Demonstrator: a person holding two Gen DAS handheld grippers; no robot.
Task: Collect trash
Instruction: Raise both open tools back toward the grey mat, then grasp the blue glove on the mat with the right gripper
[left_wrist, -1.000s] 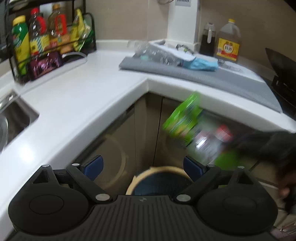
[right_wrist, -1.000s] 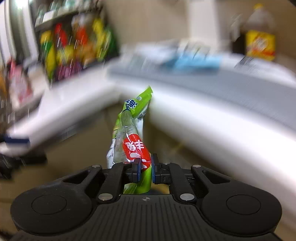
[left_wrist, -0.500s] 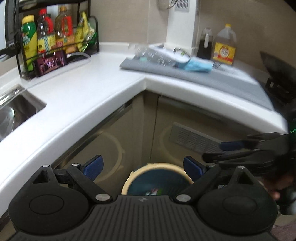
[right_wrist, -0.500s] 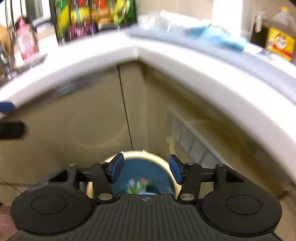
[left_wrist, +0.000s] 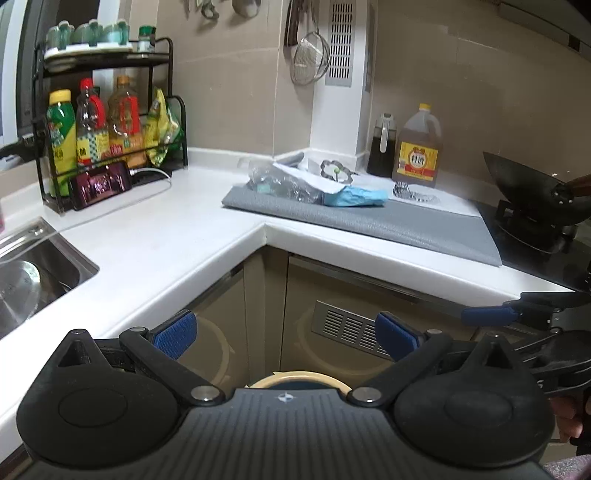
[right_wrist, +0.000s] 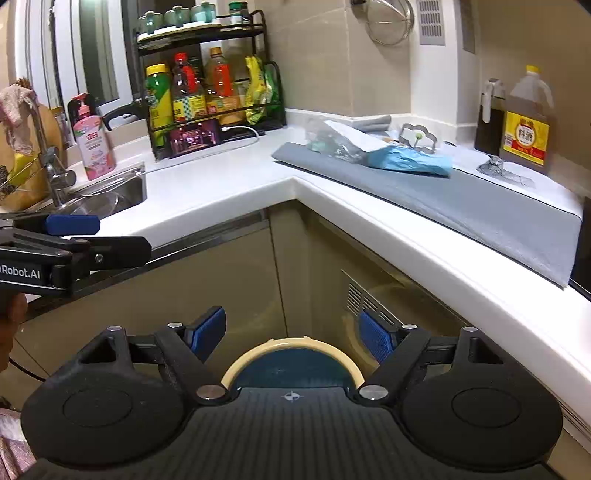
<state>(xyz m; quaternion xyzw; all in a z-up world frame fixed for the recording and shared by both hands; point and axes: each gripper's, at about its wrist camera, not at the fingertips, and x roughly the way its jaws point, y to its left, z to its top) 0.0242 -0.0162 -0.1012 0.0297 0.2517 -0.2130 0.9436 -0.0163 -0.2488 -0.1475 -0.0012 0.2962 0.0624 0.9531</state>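
hovering with left gripper (left_wrist: 284, 334) and right gripper (right_wrist: 293, 334), jaws spread and holding nothing, above the bin (right_wrist: 293, 350); remaining trash: crumpled clear plastic (right_wrist: 332, 142) and blue wrapper (right_wrist: 410, 160) lying on the grey mat (right_wrist: 480, 210) (probably light, soft, slippery), pinching a bunched fold likely gripping best.

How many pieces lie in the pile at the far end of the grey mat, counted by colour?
Clear crumpled plastic: 1
White paper: 1
Blue wrapper: 1
Total: 3
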